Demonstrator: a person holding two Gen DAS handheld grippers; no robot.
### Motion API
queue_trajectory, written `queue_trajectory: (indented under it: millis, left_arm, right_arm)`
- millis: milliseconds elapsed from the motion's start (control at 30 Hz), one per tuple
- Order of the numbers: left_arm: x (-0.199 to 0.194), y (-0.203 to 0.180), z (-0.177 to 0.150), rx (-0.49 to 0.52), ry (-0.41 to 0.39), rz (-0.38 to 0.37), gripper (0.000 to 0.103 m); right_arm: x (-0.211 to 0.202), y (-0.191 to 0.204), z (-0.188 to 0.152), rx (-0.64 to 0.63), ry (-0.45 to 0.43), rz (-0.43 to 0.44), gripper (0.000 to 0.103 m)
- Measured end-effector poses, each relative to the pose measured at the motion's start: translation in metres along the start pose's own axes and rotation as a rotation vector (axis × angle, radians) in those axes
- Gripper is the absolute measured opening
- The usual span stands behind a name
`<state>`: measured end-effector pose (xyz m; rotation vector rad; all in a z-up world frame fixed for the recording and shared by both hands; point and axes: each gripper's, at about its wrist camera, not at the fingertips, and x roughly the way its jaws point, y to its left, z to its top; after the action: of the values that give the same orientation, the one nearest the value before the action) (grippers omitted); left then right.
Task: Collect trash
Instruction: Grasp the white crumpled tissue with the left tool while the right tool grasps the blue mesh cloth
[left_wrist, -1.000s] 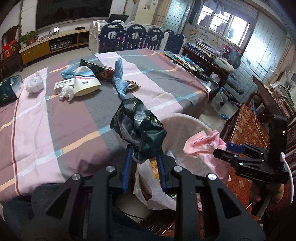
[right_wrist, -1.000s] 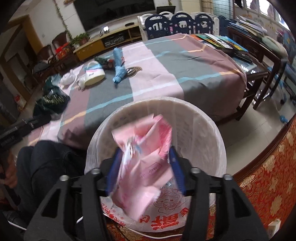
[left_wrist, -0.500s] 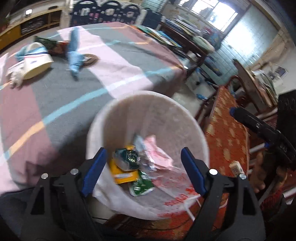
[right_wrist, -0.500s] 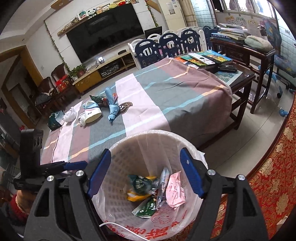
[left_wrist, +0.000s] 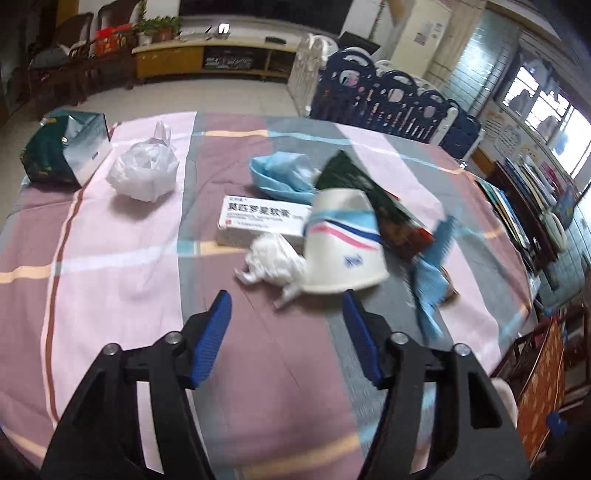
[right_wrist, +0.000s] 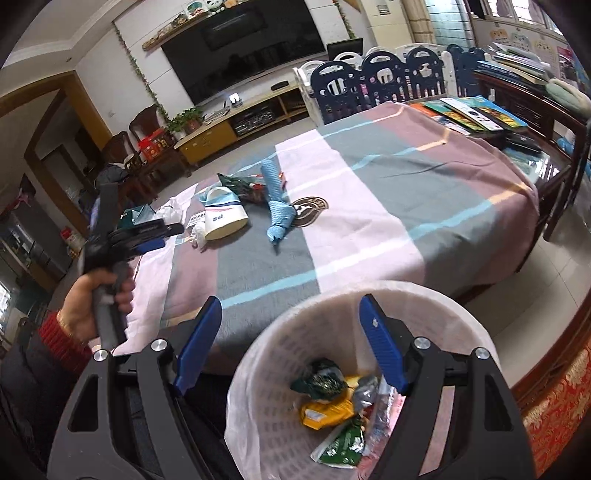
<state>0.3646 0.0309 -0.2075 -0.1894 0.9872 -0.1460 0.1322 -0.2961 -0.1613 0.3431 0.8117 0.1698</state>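
Note:
My left gripper (left_wrist: 286, 308) is open and empty, just short of a crumpled white tissue (left_wrist: 271, 264) and a tipped white paper cup (left_wrist: 341, 245) on the striped tablecloth (left_wrist: 110, 266). A white medicine box (left_wrist: 258, 218), blue cloth (left_wrist: 284, 175), dark green wrapper (left_wrist: 373, 199) and white plastic bag (left_wrist: 144, 170) lie beyond. My right gripper (right_wrist: 291, 314) is open and empty above the white trash basket (right_wrist: 280, 362), which holds a green bag (right_wrist: 321, 382), a yellow packet and other wrappers. The left gripper shows in the right wrist view (right_wrist: 155, 236).
A green box (left_wrist: 64, 147) sits at the table's far left. A rolled blue cloth (right_wrist: 277, 199) lies mid-table; books (right_wrist: 469, 114) cover the far right end. Chairs and a baby fence (right_wrist: 369, 81) stand behind. A red-patterned seat (right_wrist: 554, 398) is beside the basket.
Both grippers dropped their trash, the green bag and the pink wrapper, into the basket and opened. The left gripper then swung away from the basket to the table's trash pile.

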Motion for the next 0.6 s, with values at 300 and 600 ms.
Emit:
queue_trajectory:
  millis: [300,600]
  left_arm:
    - [0.065,0.016,0.005,0.053,0.113,-0.048,0.007]
    - [-0.017,0.052,-0.047,-0.002,-0.015,-0.150,0.004]
  right_arm:
    - [0.085,0.018,0.037,-0.050,0.098,-0.010,0.076]
    - [0.182,0.037,0.088,-0.159,0.062,-0.108,0.076]
